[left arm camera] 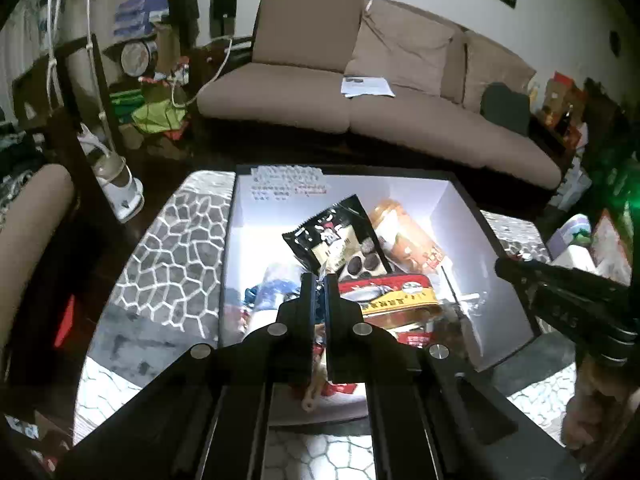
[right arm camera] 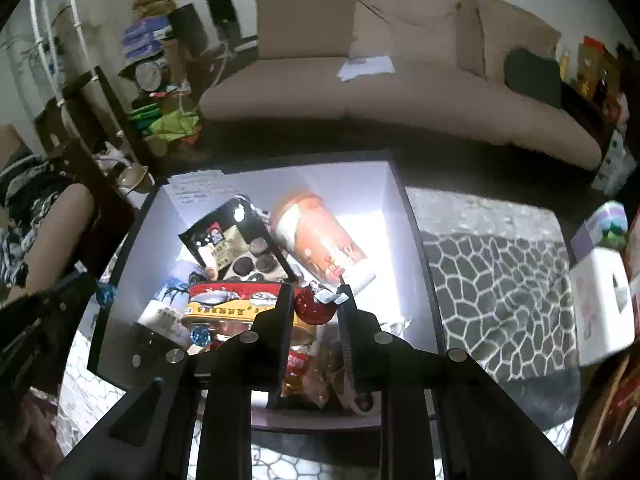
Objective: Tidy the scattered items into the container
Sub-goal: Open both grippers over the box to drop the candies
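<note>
A black box with white inner walls (left arm camera: 460,216) (right arm camera: 396,208) stands on the patterned table and holds a black snack packet (left arm camera: 340,236) (right arm camera: 232,236), an orange cup (left arm camera: 404,236) (right arm camera: 320,240), a red and yellow tin (left arm camera: 384,296) (right arm camera: 228,300) and other packets. Over the box, my right gripper (right arm camera: 314,300) is shut on a small round red foil sweet (right arm camera: 314,308) with silver wrapper ends. My left gripper (left arm camera: 319,280) hangs over the box's near half, jaws together on a small blue wrapped sweet (right arm camera: 105,294); only a blue sliver shows between its fingers in its own view.
The table top (left arm camera: 172,248) (right arm camera: 500,288) has a grey stone pattern. A brown sofa (left arm camera: 360,112) stands behind, with papers on it. Cluttered shelves sit at the left and boxes (right arm camera: 600,312) at the right. A person's arm (right arm camera: 52,224) is at the left edge.
</note>
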Demonstrator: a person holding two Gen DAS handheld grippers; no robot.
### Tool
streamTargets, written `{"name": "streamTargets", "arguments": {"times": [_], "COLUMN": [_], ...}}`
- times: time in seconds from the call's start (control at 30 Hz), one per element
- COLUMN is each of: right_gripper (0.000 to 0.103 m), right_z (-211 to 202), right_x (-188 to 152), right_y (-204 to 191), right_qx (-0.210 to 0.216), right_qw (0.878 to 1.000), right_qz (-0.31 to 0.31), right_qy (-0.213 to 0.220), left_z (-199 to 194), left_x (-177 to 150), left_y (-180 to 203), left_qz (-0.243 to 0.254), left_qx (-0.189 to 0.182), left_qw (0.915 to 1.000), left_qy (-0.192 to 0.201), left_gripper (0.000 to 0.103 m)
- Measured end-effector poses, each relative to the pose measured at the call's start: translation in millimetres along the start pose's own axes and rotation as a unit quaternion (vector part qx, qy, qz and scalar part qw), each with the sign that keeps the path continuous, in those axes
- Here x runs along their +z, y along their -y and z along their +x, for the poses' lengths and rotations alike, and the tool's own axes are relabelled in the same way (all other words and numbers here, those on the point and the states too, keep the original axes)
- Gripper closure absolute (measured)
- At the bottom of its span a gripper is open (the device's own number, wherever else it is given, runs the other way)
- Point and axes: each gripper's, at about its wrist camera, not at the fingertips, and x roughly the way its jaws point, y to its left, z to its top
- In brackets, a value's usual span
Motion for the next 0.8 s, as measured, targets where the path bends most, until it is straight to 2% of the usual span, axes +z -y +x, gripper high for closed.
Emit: {"name": "streamTargets", "arguments": {"times": [0.2, 0.23, 0.27, 0.3, 0.33, 0.37, 0.43, 0.5, 0.6, 0.8], "right_gripper": [0.082, 0.074, 0.041, 0.019, 0.001, 0.0, 0.0, 0.0, 0.0, 0.0], "right_z": [3.4, 5.7, 8.1, 10.4, 10.0, 7.4, 6.2, 0.4, -8.1, -18.4], "right_x": [-2.2, -2.9, -3.6, -3.8, -4.3, -5.2, -4.7, -3.6, -0.6, 1.5], "right_y": [-9.5, -12.2, -14.6, -17.0, -19.4, -21.4, -21.7, -18.9, -12.7, -3.7], "right_qx": [0.01, 0.008, 0.002, -0.015, -0.043, -0.078, -0.104, -0.097, -0.102, -0.078], "right_qw": [1.0, 1.0, 0.999, 0.999, 0.998, 0.995, 0.991, 0.992, 0.992, 0.996], "right_qz": [-0.017, -0.024, -0.032, -0.04, -0.052, -0.066, -0.079, -0.085, -0.078, -0.052], "right_qy": [-0.012, -0.017, -0.02, -0.021, -0.013, -0.002, -0.012, -0.013, -0.007, -0.009], "left_z": [0.0, 0.8, 1.5, 2.3, 4.6, 6.0, -1.0, -10.3, -20.3, -29.0], "left_x": [1.3, 1.1, 0.4, 1.2, 2.0, 2.3, 1.1, 2.2, 5.5, 7.8], "left_y": [1.1, 3.0, 3.4, 2.6, 1.3, -0.2, -1.5, -0.6, -0.6, -12.9], "left_qz": [0.007, 0.009, 0.002, -0.005, -0.021, -0.036, -0.046, -0.042, -0.033, -0.057], "left_qx": [0.004, 0.002, -0.003, -0.006, -0.004, 0.005, 0.021, 0.033, 0.054, 0.033], "left_qw": [1.0, 1.0, 1.0, 1.0, 0.9997, 0.9992, 0.9987, 0.9983, 0.9977, 0.9977], "left_qy": [-0.001, -0.003, -0.003, -0.005, -0.012, -0.017, 0.007, 0.025, 0.023, 0.013], "left_gripper": [0.099, 0.098, 0.093, 0.083, 0.042, 0.0, 0.001, 0.0, 0.0, 0.0]}}
